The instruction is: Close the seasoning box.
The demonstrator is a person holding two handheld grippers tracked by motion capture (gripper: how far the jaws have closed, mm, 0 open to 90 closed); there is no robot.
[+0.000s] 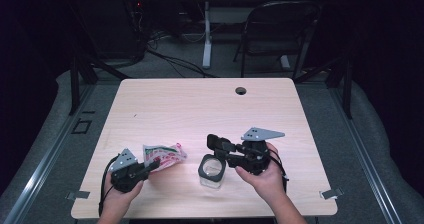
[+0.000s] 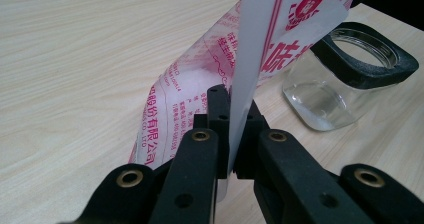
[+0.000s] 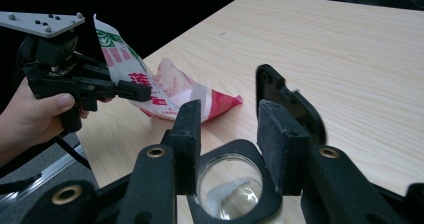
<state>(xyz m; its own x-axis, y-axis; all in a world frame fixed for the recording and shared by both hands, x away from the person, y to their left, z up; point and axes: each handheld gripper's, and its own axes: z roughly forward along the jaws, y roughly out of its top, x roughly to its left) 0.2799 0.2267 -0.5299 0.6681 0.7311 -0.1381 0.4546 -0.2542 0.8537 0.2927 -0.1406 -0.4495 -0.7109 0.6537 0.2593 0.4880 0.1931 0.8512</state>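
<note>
Left gripper (image 1: 156,162): its jaws are pressing together on the flat sealed edge of the bag (image 1: 165,155), pinching the film between the pads; in the left gripper view (image 2: 230,134) that white edge is standing upright out of the closed jaws.

Left hand (image 1: 122,186): it is gripping the handle near the table's front left corner, with the cable looping down over the front edge.

Right gripper (image 1: 216,144): its jaws are standing apart with nothing between the pads, hanging just above the jar (image 1: 211,170); in the right gripper view (image 3: 227,136) the open jar mouth is showing below the gap. One jaw is carrying a black lid-like piece (image 3: 287,104) on its outer side; how it is attached I cannot tell.

Right hand (image 1: 262,176): it is holding the gripper from the front edge side, right of the table's middle, the grey plate (image 1: 262,133) riding on top.

Bag: a clear pouch with red and green print and white grains inside, its body lying on the table (image 1: 200,106) towards the front left, its sealed edge lifted by the left gripper.

Jar: clear glass with a black square collar (image 2: 372,59), uncapped, standing near the front edge at about mid-width, just right of the bag and apart from it; a little white material is lying at its bottom.
</note>
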